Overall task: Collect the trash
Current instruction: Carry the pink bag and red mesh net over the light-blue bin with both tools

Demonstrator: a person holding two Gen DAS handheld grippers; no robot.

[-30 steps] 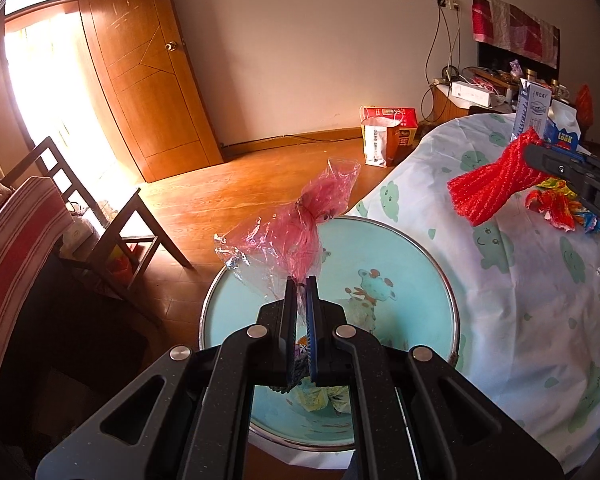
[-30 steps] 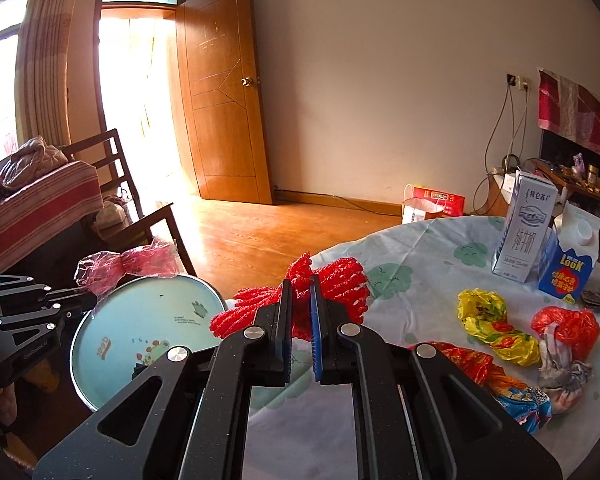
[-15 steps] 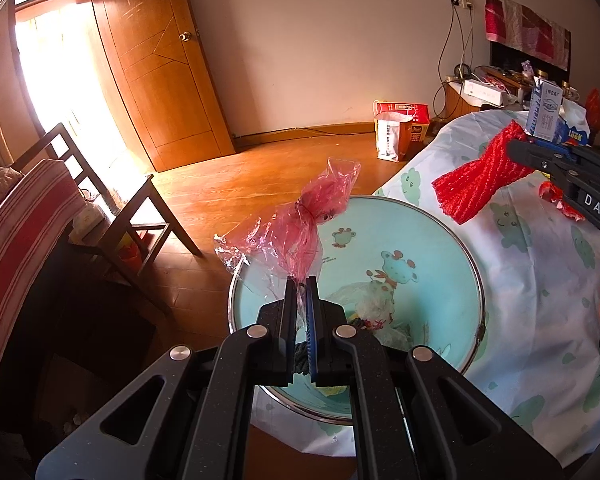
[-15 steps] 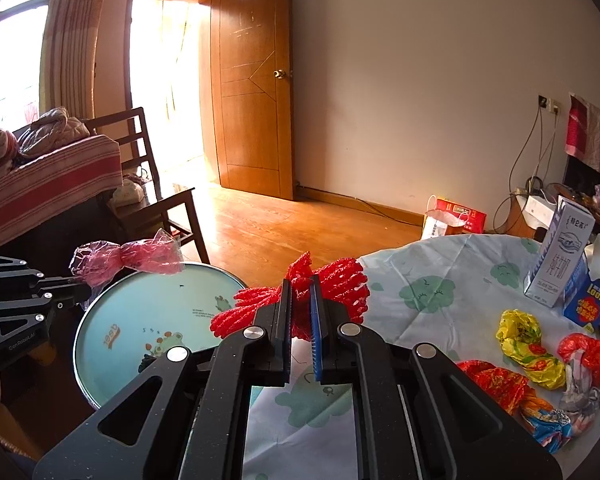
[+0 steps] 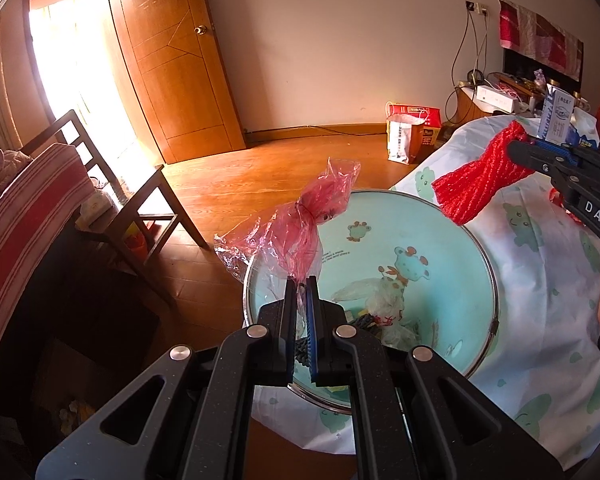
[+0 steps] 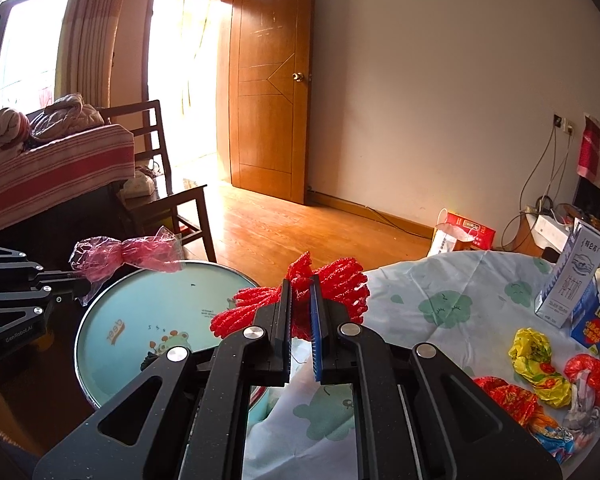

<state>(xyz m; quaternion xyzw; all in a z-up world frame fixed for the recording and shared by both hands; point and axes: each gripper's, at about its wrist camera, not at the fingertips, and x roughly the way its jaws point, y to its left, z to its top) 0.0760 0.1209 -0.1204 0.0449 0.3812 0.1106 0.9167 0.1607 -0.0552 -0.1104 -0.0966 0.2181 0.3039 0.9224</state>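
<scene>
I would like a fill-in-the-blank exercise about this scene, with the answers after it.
1. The left gripper is shut on a crumpled pink ____ bag.
2. The right gripper is shut on a ____ foam net.
3. The basin has a cartoon ____ printed inside.
4. The tall milk carton stands ____ on the table.

Answers: plastic; red; giraffe; upright

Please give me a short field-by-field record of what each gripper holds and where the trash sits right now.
left gripper: shut on pink plastic wrap, held over the basin
right gripper: shut on red foam net, at the table edge beside the basin
basin: light blue, cartoon print, already holds a clear bag and scraps
table: white patterned cloth
trash left on table: yellow wrapper, red wrapper
also on table: milk carton
</scene>
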